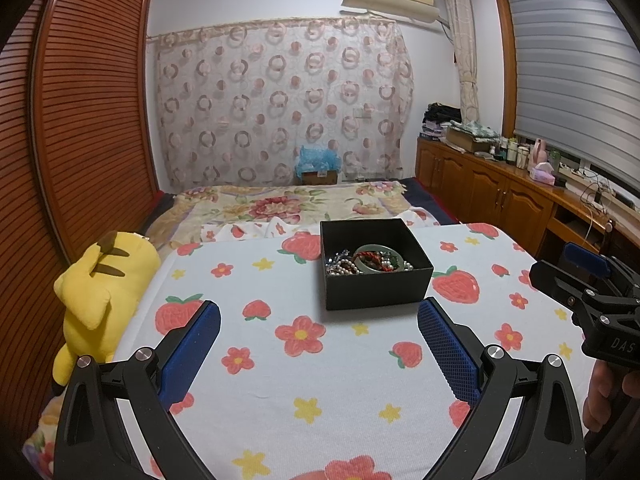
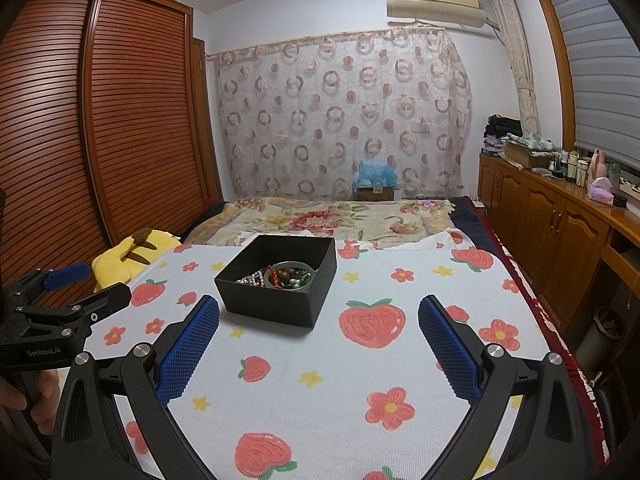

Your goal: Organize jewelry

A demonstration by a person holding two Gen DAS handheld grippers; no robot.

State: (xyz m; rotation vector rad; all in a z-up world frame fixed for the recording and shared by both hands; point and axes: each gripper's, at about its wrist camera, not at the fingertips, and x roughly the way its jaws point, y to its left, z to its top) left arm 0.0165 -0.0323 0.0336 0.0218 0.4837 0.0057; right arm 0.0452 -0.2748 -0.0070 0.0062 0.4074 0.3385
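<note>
1. Left wrist view: the left gripper [image 1: 319,316] hovers over a white cloth [image 1: 280,380] printed with strawberries and flowers, its blue-padded jaws spread wide with nothing between them.
2. Just ahead of the fingertips sits an open black box [image 1: 378,292] on the cloth; inside lies a tangle of jewelry [image 1: 368,263] — a pale green bangle [image 1: 378,258], a strand of pearl beads [image 1: 346,267] and a red cord among them.
3. The right gripper [image 1: 560,264] enters at the right edge, held by a hand [image 1: 608,396]; its jaws look parted and empty.
4. A yellow plush toy [image 1: 100,292] lies at the cloth's left edge, beside a slatted wooden wardrobe [image 1: 80,120].
5. Right wrist view: the right gripper [image 2: 319,314] also hangs above the cloth [image 2: 320,380], jaws spread apart and holding nothing.
6. The black box [image 2: 276,304] stands ahead and left of centre, near the left pad [image 2: 188,348] but not touching it — the jewelry [image 2: 286,276] is heaped in its right half.
7. The left gripper [image 2: 92,282] shows at the left edge, gripped by a hand [image 2: 24,396], jaws apart.
</note>
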